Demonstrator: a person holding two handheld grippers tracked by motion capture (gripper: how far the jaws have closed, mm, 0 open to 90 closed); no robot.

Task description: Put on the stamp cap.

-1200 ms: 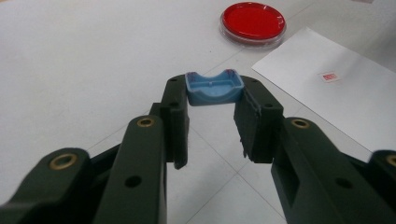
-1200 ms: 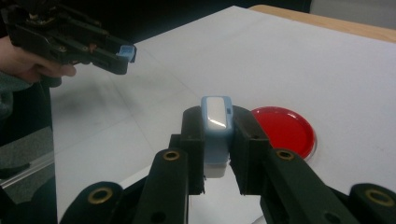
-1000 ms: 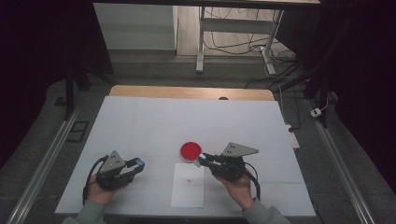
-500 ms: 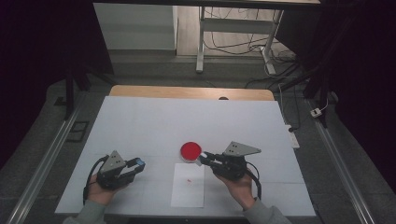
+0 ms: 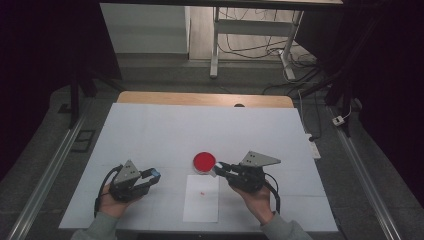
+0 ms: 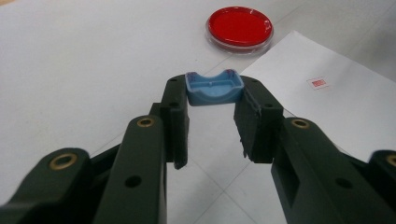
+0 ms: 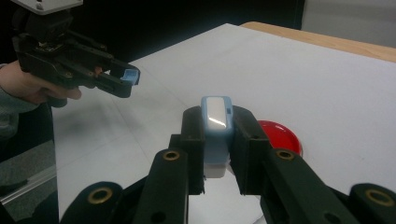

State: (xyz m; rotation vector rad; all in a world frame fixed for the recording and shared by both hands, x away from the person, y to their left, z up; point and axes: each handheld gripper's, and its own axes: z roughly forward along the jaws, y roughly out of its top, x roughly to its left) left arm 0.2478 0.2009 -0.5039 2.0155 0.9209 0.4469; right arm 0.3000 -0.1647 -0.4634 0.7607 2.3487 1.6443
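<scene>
The left tool [image 6: 215, 105] is closed on a small blue cap [image 6: 214, 87]. This cap is light blue, short and open on one side like a shallow tray, with a paler rim and a curved cut in its near and far walls. It sits only between the very tips of the jaws, and most of it stands out beyond them.

The right tool [image 7: 215, 140] is closed on a blue and white device [image 7: 216, 122]. The device is narrow with rounded corners; its upper face is a shiny white panel inside a blue frame, and its lower end between the jaws looks white. The jaws press on its two long sides.

In the high view, the left tool [image 5: 150, 176] is at about 8 o'clock on the white tabletop [image 5: 165, 130], and the right tool [image 5: 220, 167] is near 5 o'clock, just beside a red round dish [image 5: 204, 161]. The dish has a clear rim and a flat red inside. A white sheet of paper [image 5: 201, 200] with a tiny red mark lies at 6 o'clock from the dish, between the two hands. The two tools are well apart.
</scene>
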